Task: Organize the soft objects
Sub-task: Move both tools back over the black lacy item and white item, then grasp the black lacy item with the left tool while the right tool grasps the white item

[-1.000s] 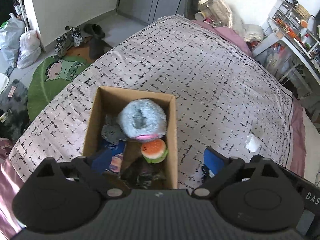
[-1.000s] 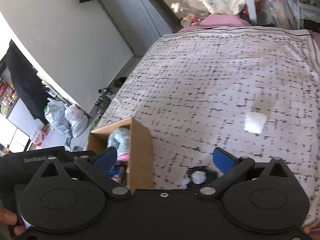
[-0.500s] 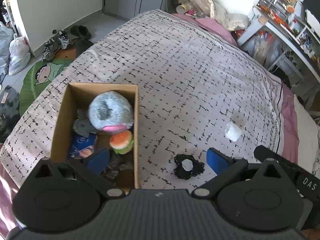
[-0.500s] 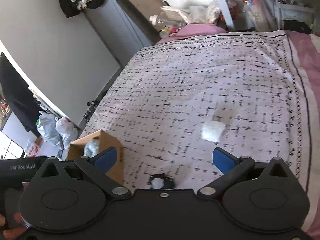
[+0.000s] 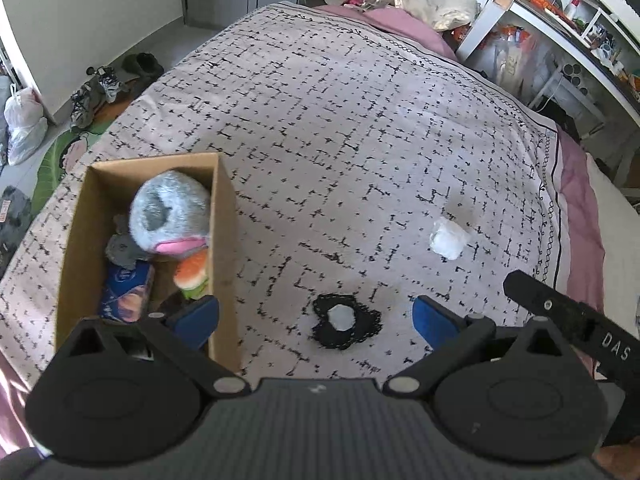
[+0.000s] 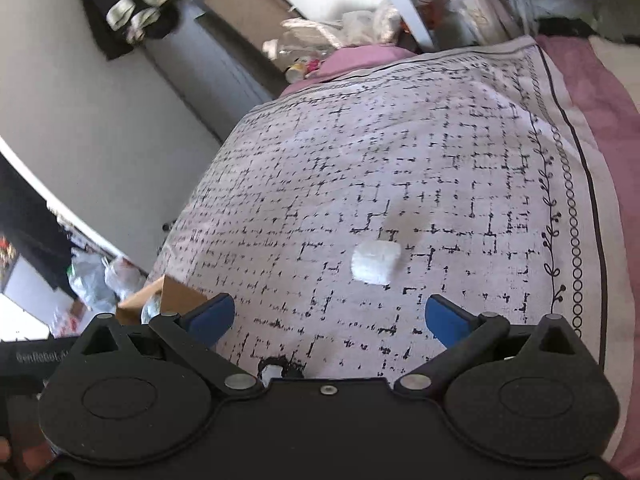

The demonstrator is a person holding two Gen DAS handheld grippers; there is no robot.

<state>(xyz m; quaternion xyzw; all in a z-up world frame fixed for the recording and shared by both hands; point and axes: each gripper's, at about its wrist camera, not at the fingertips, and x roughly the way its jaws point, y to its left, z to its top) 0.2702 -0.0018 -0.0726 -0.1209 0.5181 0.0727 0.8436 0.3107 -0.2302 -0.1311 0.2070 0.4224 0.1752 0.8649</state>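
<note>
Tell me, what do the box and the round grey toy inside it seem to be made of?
The box looks like plain brown cardboard: matte walls with thin cut edges. The grey toy seems to be fluffy plush, with a fuzzy, soft-looking surface.

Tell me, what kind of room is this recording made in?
Most likely a lived-in bedroom. The work surface is a bed with a patterned bedspread, shoes sit on the floor beside it, and a cluttered white desk stands by the wall. A cardboard box of soft toys rests on the bed.
</note>
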